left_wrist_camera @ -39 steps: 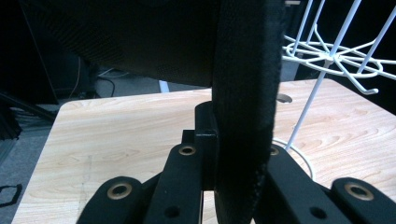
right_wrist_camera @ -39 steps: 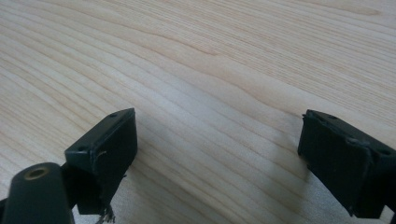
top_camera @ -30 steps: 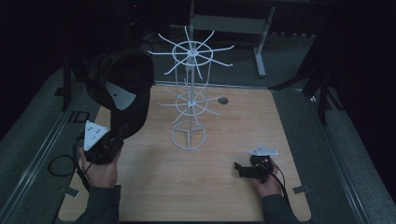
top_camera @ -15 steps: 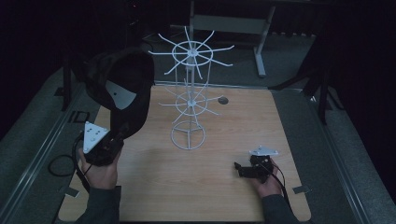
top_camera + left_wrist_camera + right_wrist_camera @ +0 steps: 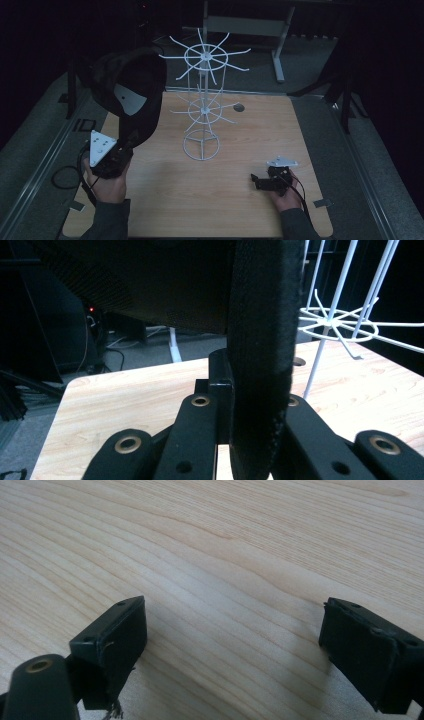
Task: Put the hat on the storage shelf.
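Almost nothing is moving since a second ago: my left tongs [image 5: 125, 150] are still holding the black cap [image 5: 131, 92] up at the same spot over the left edge of the bench [image 5: 260, 150], and my right tongs [image 5: 256, 181] are staying where they were near the front right.

I am gripping the cap by its edge with the left tongs. In the left gripper view the thick black fabric band of the cap [image 5: 260, 355] is standing upright between my two jaws, which are clamped tight on it, and the mesh body of the cap is spreading out above and to the left. From the high view the cap is hanging in the air above my left hand [image 5: 107, 182], tilted, with a pale patch on it facing the camera. It is just left of the white wire display stand [image 5: 202, 107] and, as far as I can tell, apart from its hooks.

The stand is sitting upright on its ring base near the middle of the bench, with two tiers of wire arms.

My right tongs [image 5: 232, 635] are resting low over bare wood, jaws standing wide apart with nothing between them.
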A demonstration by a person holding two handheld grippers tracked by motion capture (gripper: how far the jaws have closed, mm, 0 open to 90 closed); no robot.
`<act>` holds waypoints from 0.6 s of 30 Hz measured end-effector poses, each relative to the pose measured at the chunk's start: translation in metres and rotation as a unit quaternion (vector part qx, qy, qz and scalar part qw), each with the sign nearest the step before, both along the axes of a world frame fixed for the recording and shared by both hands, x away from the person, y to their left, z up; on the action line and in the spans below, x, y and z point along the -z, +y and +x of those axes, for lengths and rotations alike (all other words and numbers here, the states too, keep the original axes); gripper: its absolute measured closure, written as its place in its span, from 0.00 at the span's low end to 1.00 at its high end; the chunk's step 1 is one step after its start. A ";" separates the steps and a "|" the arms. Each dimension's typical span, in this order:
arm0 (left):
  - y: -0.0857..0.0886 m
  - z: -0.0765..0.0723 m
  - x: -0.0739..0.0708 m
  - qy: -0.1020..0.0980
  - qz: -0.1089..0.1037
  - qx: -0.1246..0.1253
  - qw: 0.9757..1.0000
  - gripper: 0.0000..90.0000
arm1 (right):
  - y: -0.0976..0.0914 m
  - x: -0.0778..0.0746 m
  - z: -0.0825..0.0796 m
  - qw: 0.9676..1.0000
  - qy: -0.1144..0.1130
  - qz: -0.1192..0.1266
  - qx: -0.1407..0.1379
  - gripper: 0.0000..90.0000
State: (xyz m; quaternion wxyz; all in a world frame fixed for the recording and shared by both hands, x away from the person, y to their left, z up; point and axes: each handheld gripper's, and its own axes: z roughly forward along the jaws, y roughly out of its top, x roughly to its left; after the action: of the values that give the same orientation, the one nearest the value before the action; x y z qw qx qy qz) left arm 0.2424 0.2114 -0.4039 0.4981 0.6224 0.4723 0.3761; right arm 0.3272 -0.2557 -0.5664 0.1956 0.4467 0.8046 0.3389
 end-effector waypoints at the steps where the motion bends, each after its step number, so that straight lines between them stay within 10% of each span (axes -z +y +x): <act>1: -0.001 0.000 0.000 -0.002 0.001 0.001 1.000 0.96 | 0.000 0.000 0.000 1.000 0.000 0.000 0.000 0.13; 18: -0.007 -0.003 0.004 -0.021 0.022 0.027 0.999 0.96 | 0.000 0.000 0.000 1.000 0.000 0.000 0.000 0.13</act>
State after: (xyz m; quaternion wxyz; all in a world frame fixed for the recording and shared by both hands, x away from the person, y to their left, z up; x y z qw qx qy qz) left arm 0.2399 0.2044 -0.4079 0.5040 0.6376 0.4361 0.3863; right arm 0.3272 -0.2557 -0.5664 0.1956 0.4467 0.8046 0.3388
